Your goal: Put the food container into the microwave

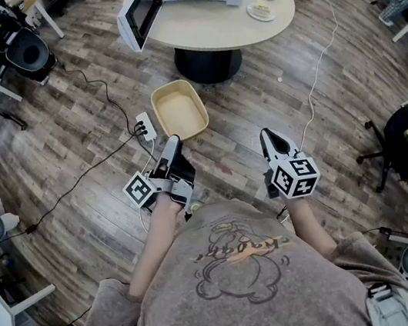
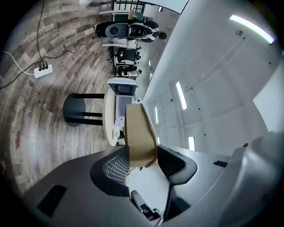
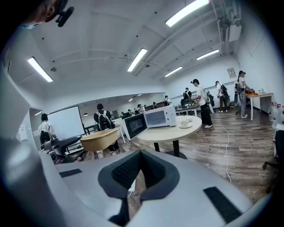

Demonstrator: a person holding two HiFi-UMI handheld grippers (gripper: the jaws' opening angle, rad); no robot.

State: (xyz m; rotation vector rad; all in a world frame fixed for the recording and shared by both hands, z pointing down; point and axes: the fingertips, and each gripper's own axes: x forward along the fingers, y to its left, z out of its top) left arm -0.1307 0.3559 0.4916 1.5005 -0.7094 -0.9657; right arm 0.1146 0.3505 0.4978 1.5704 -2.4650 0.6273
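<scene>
Currently left gripper [image 1: 173, 142] clamps tan food container [image 1: 179, 112].

No word, brand or number can be read anywhere. The shirt [image 1: 241, 265], behind both pairs of jaws, carries a drawing with a line of cursive lettering that is too warped to spell out. The cubes on the left gripper [image 1: 171, 142] and the right gripper [image 1: 265, 133], behind their jaws, bear only black-and-white square patterns. Far ahead of the right gripper's jaws, a small wall sign [image 3: 231, 72] is too tiny to read.
</scene>
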